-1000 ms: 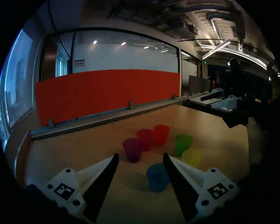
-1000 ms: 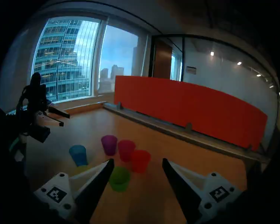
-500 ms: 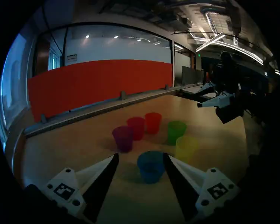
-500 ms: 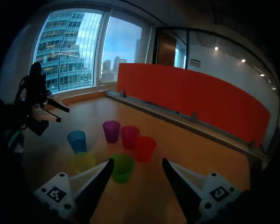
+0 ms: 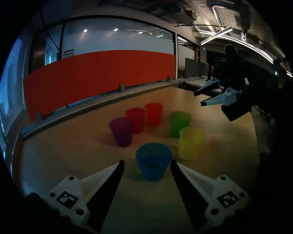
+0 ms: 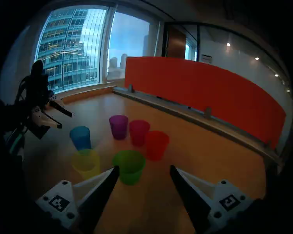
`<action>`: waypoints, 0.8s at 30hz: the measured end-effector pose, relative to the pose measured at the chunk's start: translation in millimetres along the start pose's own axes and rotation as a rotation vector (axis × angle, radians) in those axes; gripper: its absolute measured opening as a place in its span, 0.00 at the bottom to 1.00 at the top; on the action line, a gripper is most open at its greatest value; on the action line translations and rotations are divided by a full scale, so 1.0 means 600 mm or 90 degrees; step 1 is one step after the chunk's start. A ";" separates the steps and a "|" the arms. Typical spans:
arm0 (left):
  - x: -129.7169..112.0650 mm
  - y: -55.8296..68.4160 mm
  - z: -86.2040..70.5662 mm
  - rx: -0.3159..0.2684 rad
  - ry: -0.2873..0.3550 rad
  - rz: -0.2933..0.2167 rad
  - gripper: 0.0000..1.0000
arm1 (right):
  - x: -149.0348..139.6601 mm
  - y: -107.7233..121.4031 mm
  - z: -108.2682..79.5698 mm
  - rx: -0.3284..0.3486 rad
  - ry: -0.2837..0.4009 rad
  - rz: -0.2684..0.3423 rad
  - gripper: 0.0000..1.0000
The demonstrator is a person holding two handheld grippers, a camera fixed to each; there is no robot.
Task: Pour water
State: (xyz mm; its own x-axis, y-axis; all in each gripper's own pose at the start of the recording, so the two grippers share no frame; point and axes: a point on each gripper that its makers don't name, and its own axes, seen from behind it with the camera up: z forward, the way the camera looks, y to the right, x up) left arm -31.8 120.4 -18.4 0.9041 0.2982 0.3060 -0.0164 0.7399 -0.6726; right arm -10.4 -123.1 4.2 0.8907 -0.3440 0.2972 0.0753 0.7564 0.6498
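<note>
Several plastic cups stand upright in a loose ring on the wooden table (image 5: 68, 156). In the left gripper view the blue cup (image 5: 153, 160) is nearest, just beyond my open left gripper (image 5: 146, 167); behind it stand the yellow cup (image 5: 191, 142), green cup (image 5: 179, 123), red cup (image 5: 154, 113), pink cup (image 5: 136, 119) and purple cup (image 5: 121, 131). In the right gripper view the green cup (image 6: 129, 166) sits just ahead of my open right gripper (image 6: 143, 171), with the yellow cup (image 6: 86, 163), blue cup (image 6: 80, 137), purple cup (image 6: 118, 126), pink cup (image 6: 139, 132) and red cup (image 6: 156, 144) around it. Neither gripper touches a cup.
An orange partition (image 5: 99, 74) with a grey rail runs along the table's far edge. The right gripper (image 5: 218, 97) hangs beyond the cups at the right of the left gripper view. The left gripper (image 6: 49, 113) hovers at the left of the right gripper view. Large windows (image 6: 72, 50) lie behind.
Both grippers have moved forward toward the cups, which now look larger and closer. The blue cup has come between the left fingertips' line; the green cup nears the right fingers.
</note>
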 end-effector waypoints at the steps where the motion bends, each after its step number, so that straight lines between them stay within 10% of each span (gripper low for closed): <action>1: -0.003 0.002 0.001 -0.002 -0.005 0.002 0.87 | -0.001 -0.001 0.002 0.001 -0.001 0.000 1.00; 24: -0.053 0.016 0.059 -0.041 -0.122 0.031 0.87 | -0.028 -0.016 0.050 0.029 -0.035 -0.018 1.00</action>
State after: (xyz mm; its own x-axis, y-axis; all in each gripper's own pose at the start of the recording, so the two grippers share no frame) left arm -76.2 139.4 -10.6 0.8054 0.4461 0.3904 -0.0252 0.6837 -0.7293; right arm -39.7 -141.2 13.7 0.8623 -0.3960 0.3156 0.0782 0.7199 0.6896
